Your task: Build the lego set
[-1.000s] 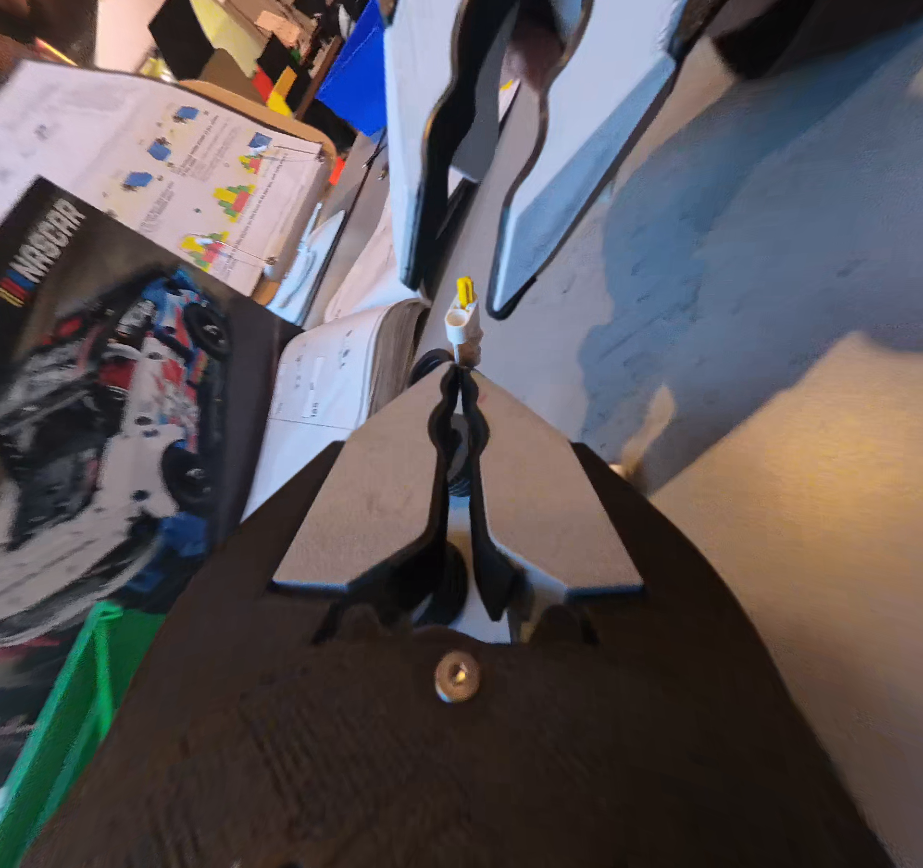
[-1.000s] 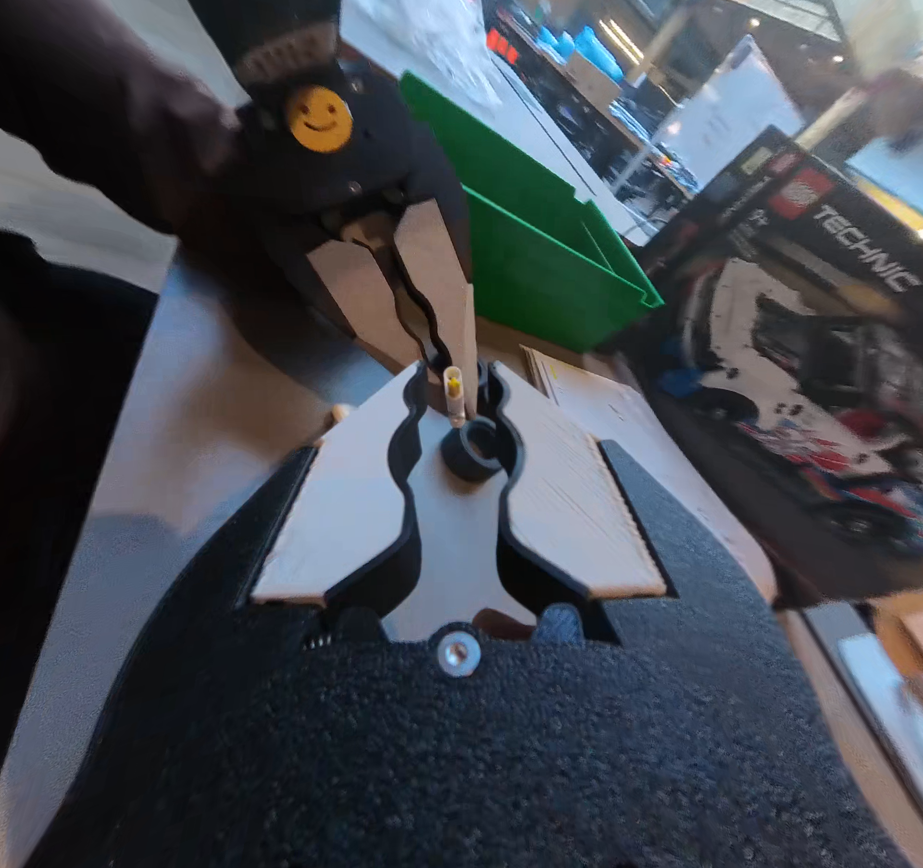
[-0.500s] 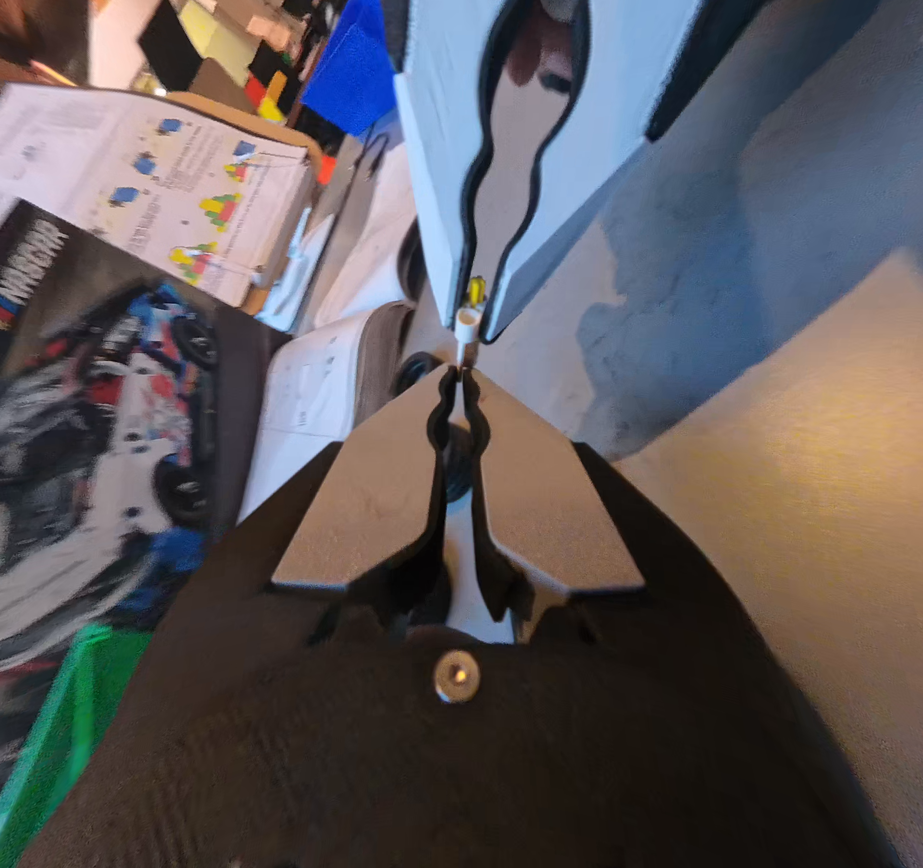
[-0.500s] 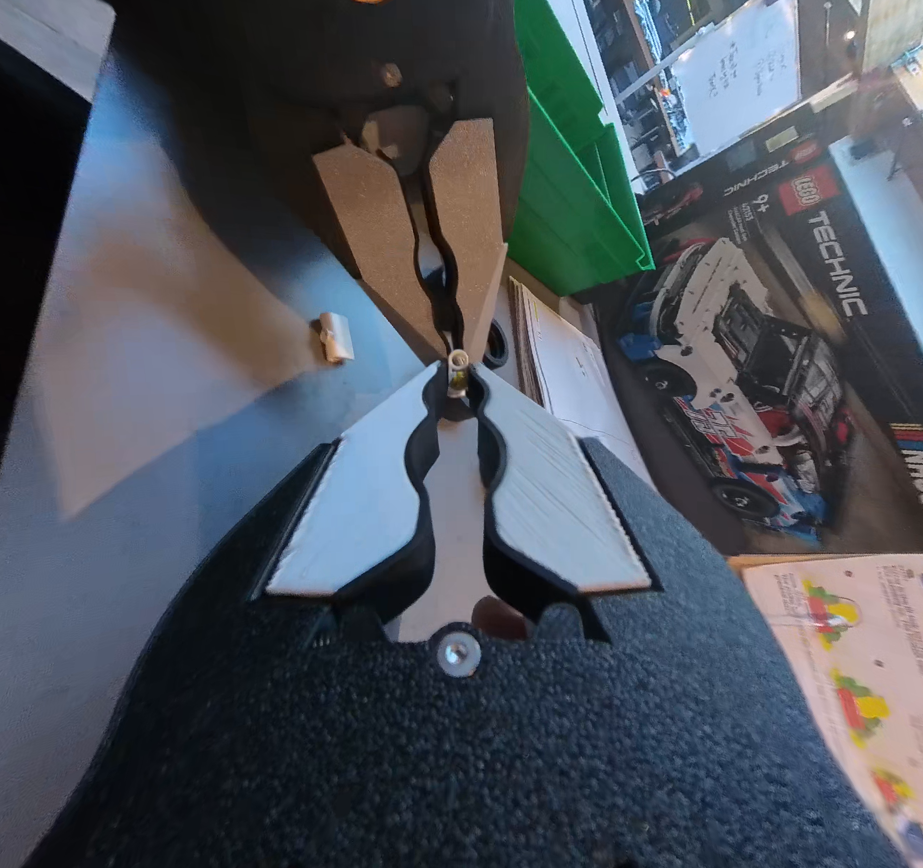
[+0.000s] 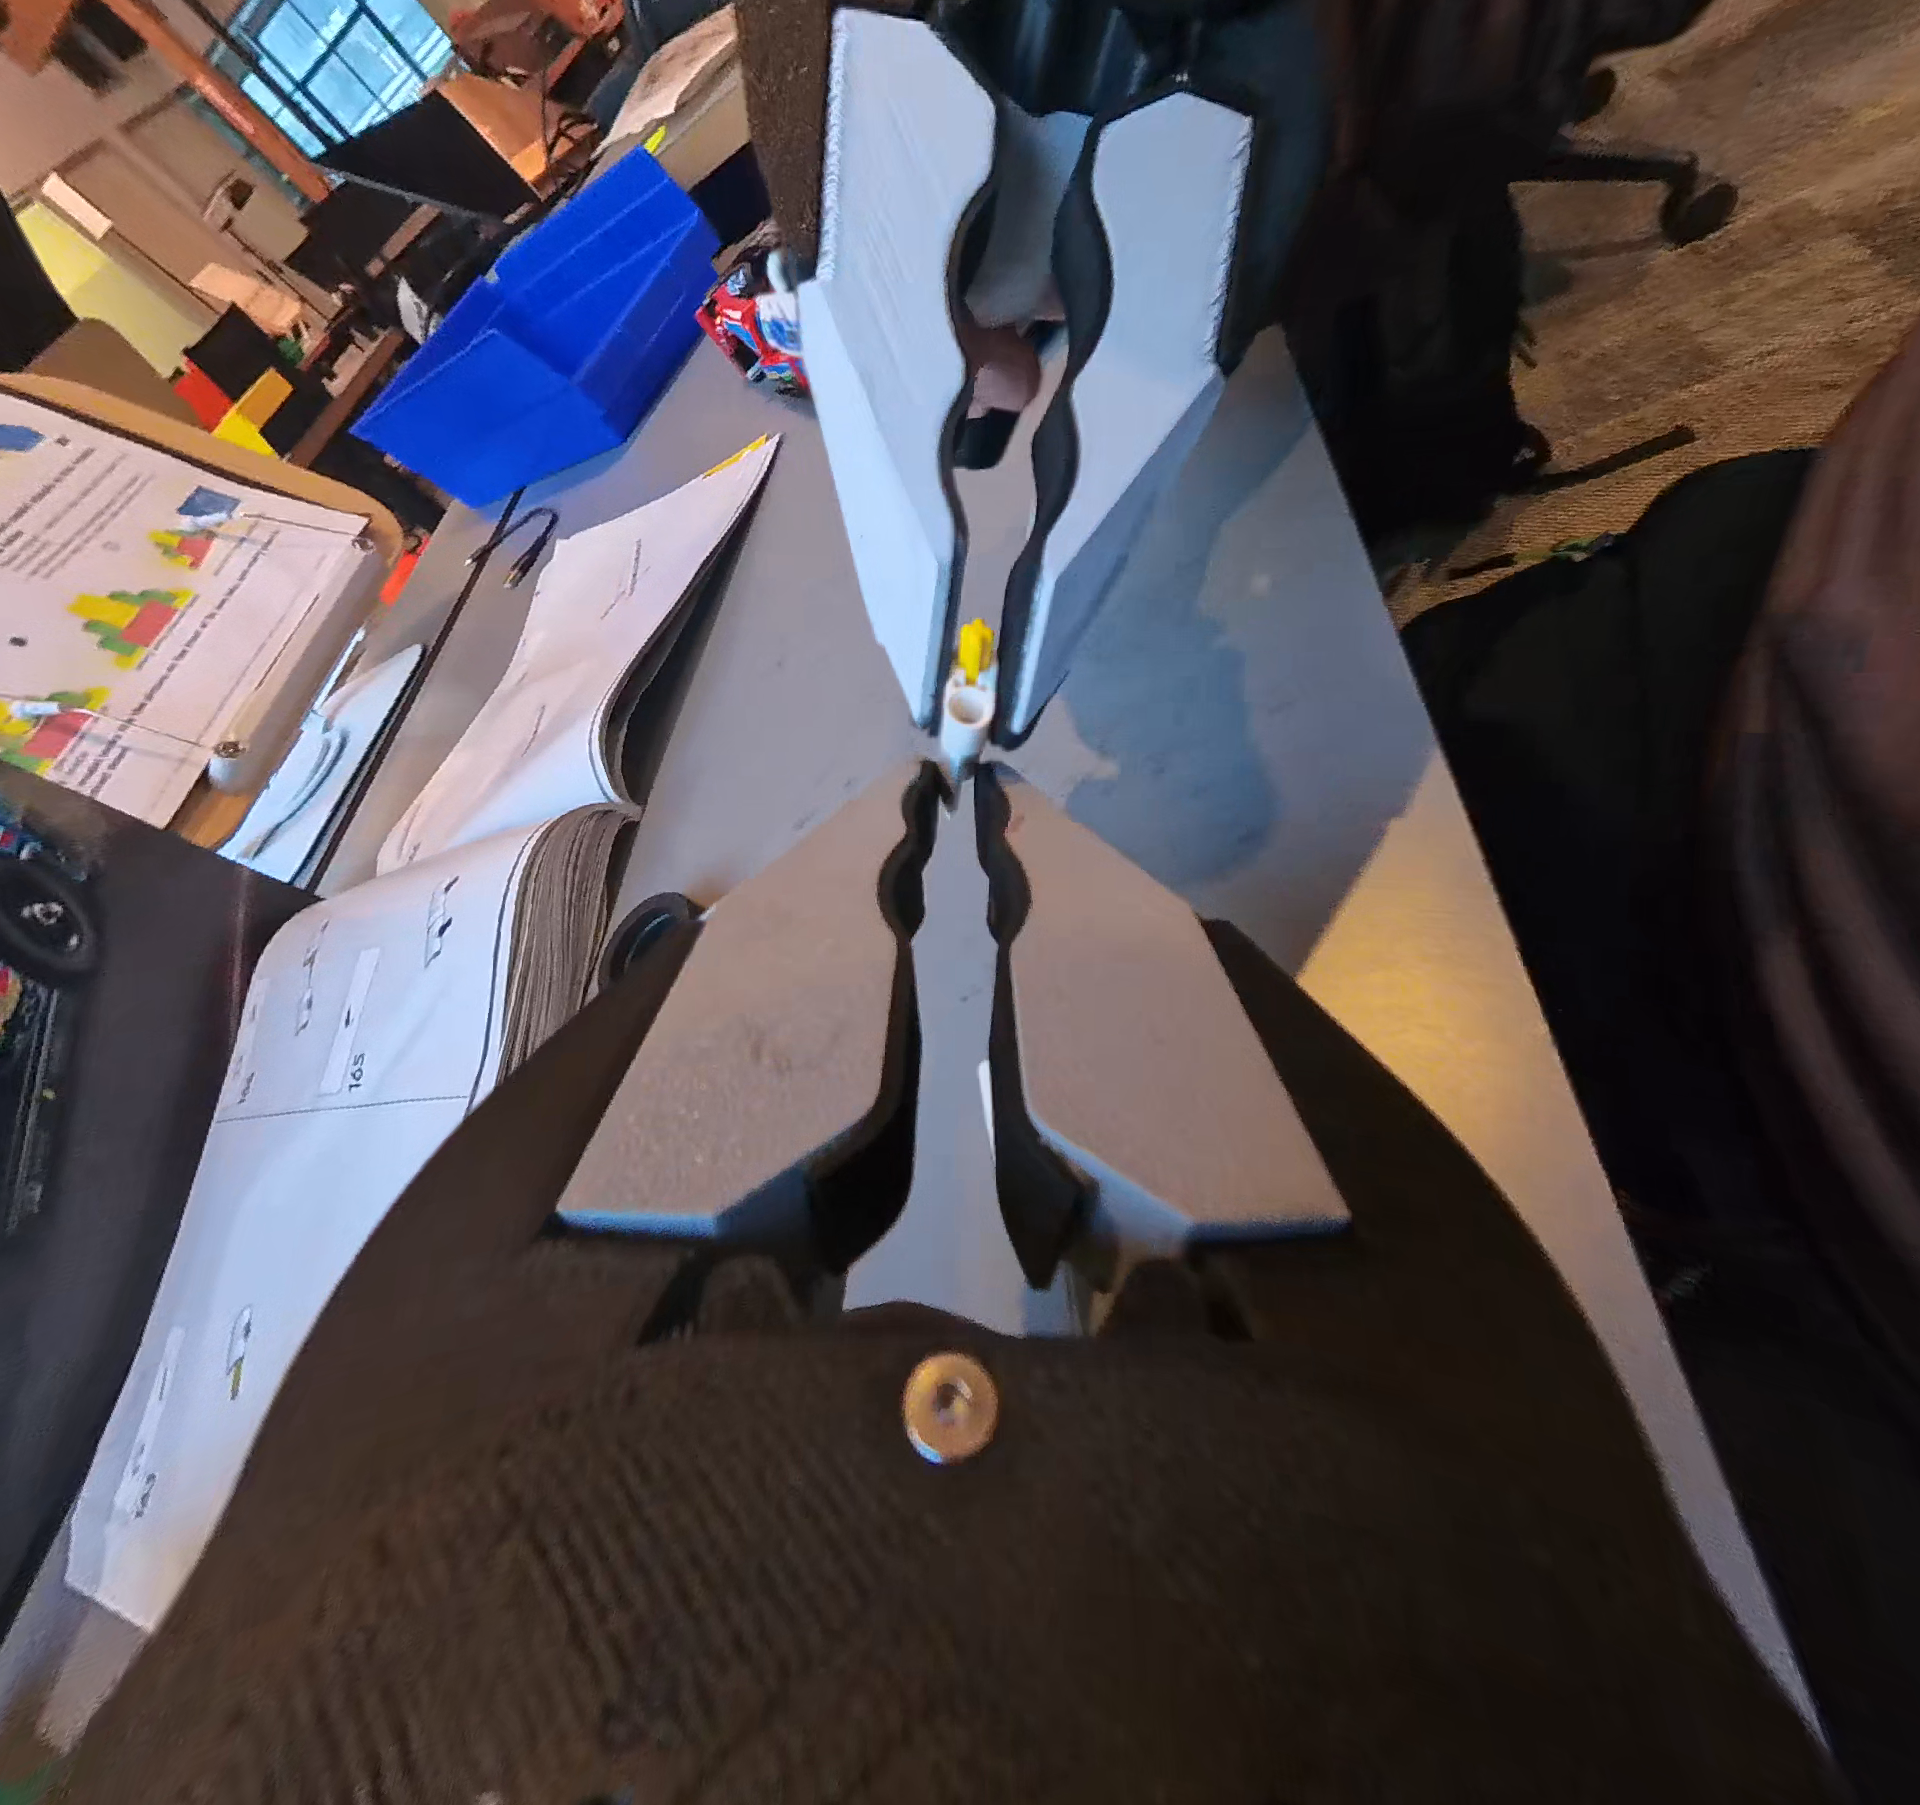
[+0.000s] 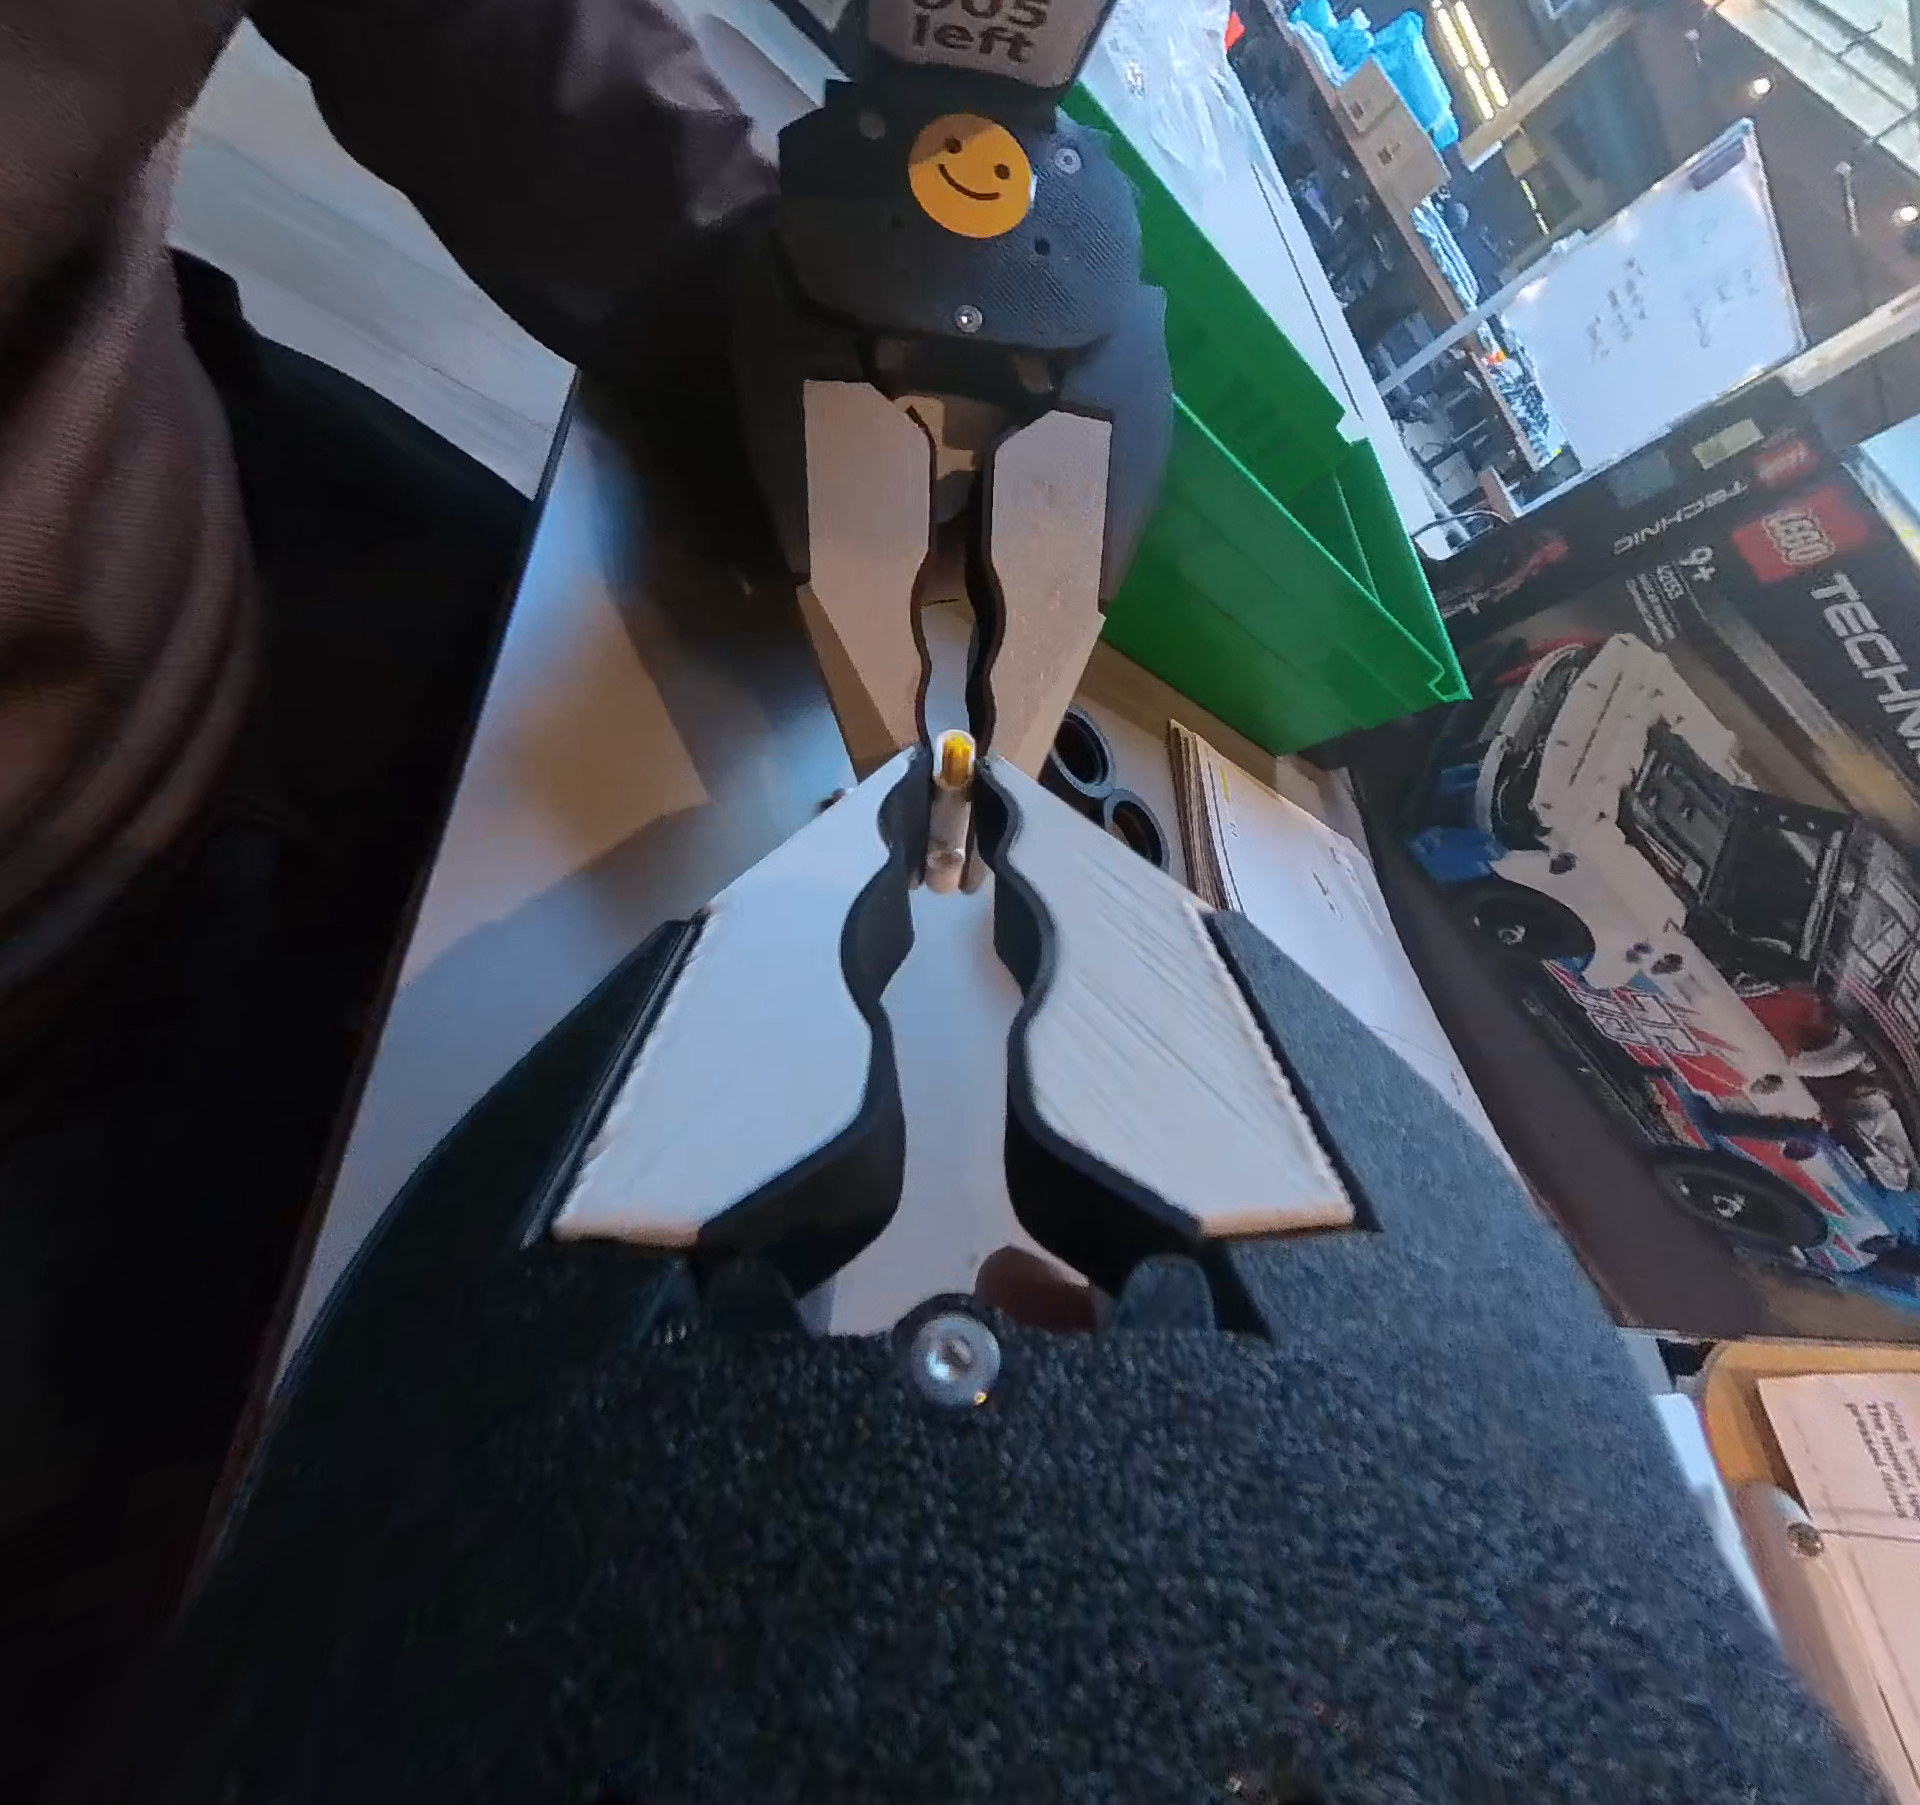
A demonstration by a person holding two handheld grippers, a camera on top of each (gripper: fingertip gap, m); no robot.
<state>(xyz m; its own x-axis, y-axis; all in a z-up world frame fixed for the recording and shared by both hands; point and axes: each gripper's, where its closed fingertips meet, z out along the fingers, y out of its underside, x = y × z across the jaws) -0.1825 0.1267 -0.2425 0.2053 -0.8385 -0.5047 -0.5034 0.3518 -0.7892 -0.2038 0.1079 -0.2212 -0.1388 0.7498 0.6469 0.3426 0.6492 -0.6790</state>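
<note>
R gripper closed on white connector

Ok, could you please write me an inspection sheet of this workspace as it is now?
Surface: grey table, partly sunlit.
Job's things: small white piece with a yellow pin, held above the table; two black tyres beside the open manual; set box.
Clutter: green bins, blue bin, printed sheet on a board.
Grippers: left tool and right tool meet tip to tip, both shut on the piece.
Cables: one thin black cable near the manual.
Surroundings: whiteboard, window, a person's sleeve.
</note>
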